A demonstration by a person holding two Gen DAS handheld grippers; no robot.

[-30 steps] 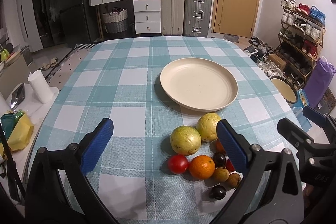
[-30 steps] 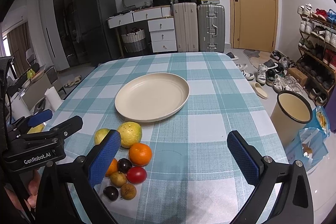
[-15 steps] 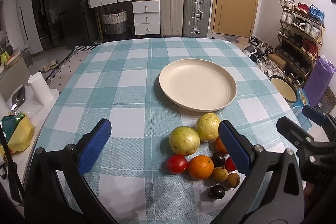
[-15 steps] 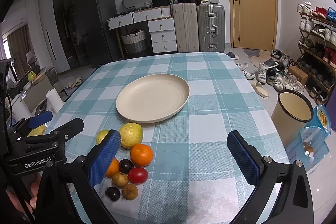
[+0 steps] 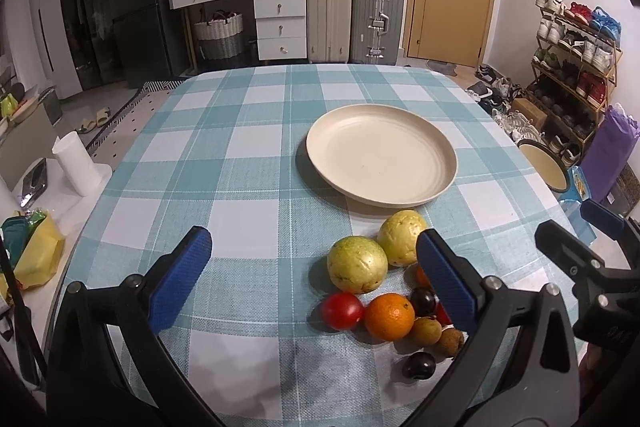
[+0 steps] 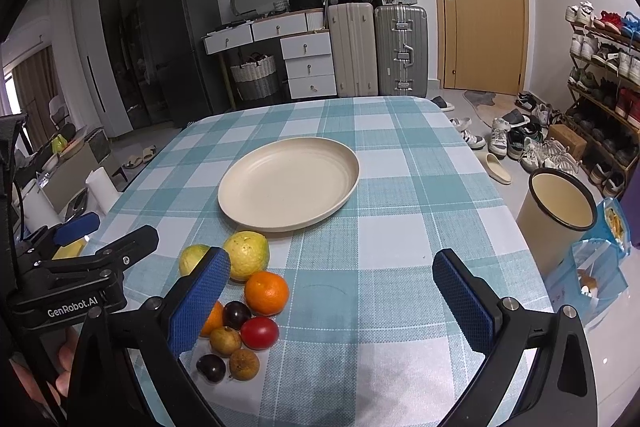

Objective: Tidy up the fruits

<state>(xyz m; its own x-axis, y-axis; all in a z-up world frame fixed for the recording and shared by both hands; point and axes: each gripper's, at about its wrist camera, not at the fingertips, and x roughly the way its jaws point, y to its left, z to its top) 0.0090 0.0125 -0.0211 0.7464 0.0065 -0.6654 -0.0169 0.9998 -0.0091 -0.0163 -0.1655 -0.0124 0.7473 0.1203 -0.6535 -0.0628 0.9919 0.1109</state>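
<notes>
A cream plate lies empty in the middle of the checked table. Near the front edge sits a cluster of fruit: two yellow-green guavas, an orange, a red tomato, dark plums and small brown fruits. My left gripper hovers open just before the cluster, its right finger hiding some fruit. My right gripper is open too, over bare cloth right of the cluster, its left finger covering part of a second orange.
The table's right edge drops to a cream bin and a blue bag on the floor. A shoe rack lines the right wall. Suitcases and drawers stand behind. A paper roll sits on a side surface at left.
Both grippers have crept slightly forward and lower toward the table; the fruit and the plate have not moved. Jaws remain as wide as before.
</notes>
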